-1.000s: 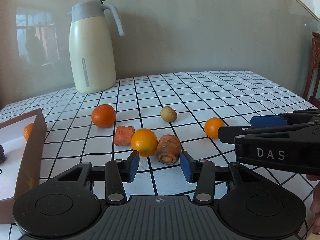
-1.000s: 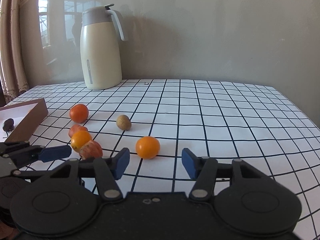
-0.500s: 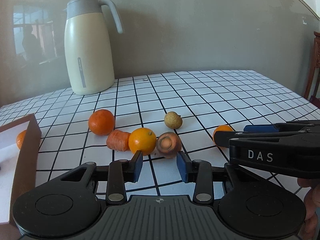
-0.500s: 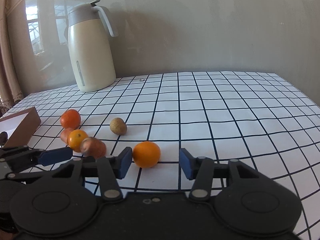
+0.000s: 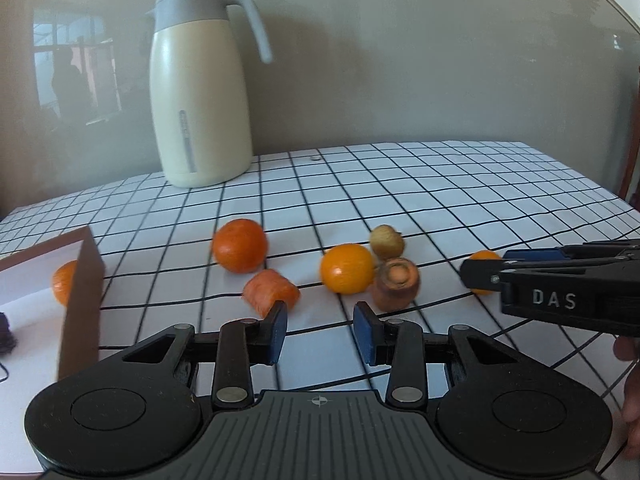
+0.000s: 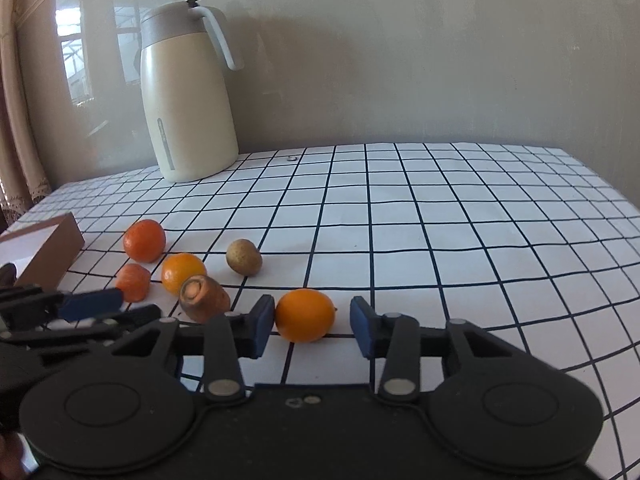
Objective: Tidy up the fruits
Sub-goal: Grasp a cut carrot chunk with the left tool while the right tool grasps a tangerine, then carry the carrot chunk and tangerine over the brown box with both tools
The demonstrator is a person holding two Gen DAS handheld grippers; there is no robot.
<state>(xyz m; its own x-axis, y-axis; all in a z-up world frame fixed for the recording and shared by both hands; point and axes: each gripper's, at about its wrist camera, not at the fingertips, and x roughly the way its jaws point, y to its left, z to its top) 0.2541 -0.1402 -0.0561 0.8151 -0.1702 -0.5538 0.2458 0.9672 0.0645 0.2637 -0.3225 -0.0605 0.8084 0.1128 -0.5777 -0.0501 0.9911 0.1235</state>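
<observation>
On the checked tablecloth lie an orange (image 5: 347,268), a darker tangerine (image 5: 239,245), two carrot pieces (image 5: 271,293) (image 5: 397,284) and a small brown round fruit (image 5: 386,241). My left gripper (image 5: 320,330) is open and empty, just in front of the orange and the carrots. My right gripper (image 6: 313,325) is open with its jaws on either side of another orange (image 6: 305,315), which rests on the table. A brown cardboard box (image 5: 82,292) at the left holds one tangerine (image 5: 64,282).
A cream thermos jug (image 5: 200,92) stands at the back left by the wall. The right gripper's side (image 5: 560,292) shows in the left wrist view, close to the fruit cluster. A dark small object (image 5: 6,326) lies in the box.
Both grippers moved forward toward the fruit. The right gripper's jaws now flank the lone orange. The left gripper has narrowed a little and shifted left of the carrot piece.
</observation>
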